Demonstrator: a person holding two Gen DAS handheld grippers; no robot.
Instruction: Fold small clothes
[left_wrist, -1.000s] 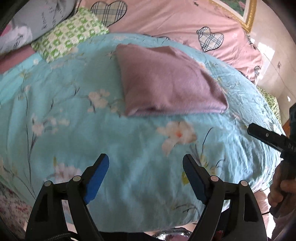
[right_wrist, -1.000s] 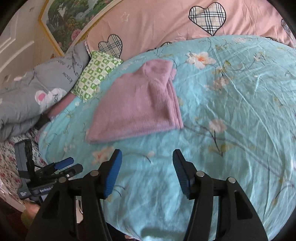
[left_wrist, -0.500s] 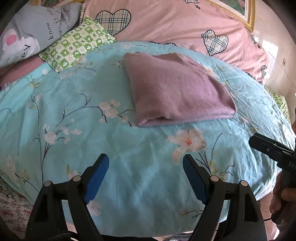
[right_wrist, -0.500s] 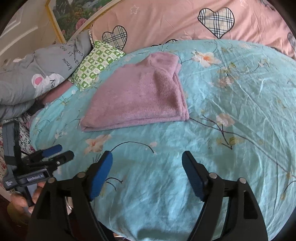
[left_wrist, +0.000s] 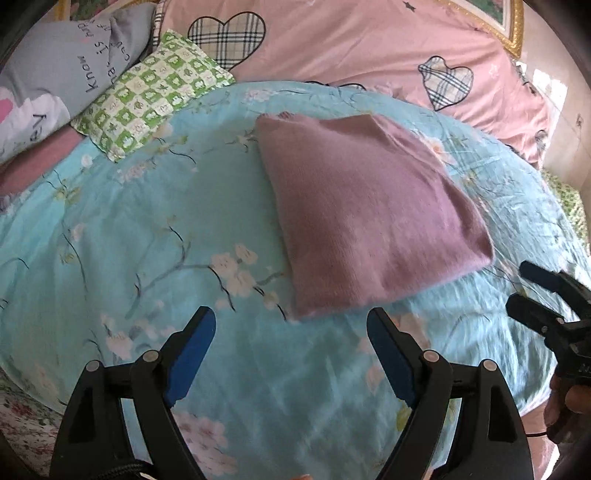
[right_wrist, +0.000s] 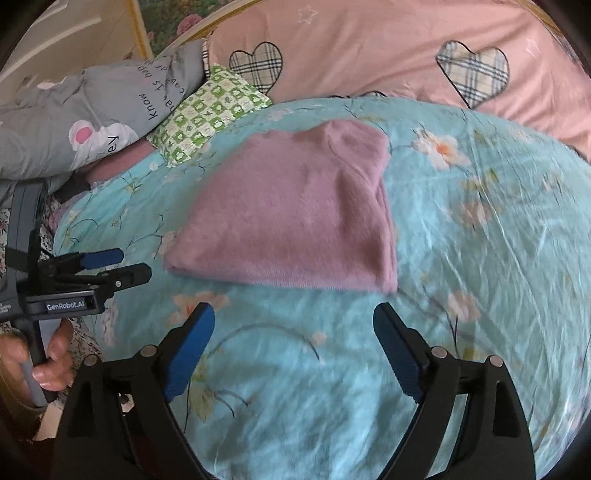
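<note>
A folded mauve knit garment (left_wrist: 365, 218) lies flat on the turquoise floral bedspread (left_wrist: 129, 229); it also shows in the right wrist view (right_wrist: 295, 210). My left gripper (left_wrist: 291, 325) is open and empty, just short of the garment's near edge. My right gripper (right_wrist: 293, 319) is open and empty, close to the garment's near edge. The right gripper shows at the right edge of the left wrist view (left_wrist: 546, 295). The left gripper shows at the left of the right wrist view (right_wrist: 110, 266).
A green checked cushion (left_wrist: 147, 92), a grey printed pillow (left_wrist: 66, 74) and a pink heart-patterned quilt (left_wrist: 351, 44) lie at the head of the bed. A gold picture frame (left_wrist: 509, 26) is on the wall.
Both grippers have moved forward toward the garment, which now looks larger and nearer. Both stay open. The garment has not moved.
</note>
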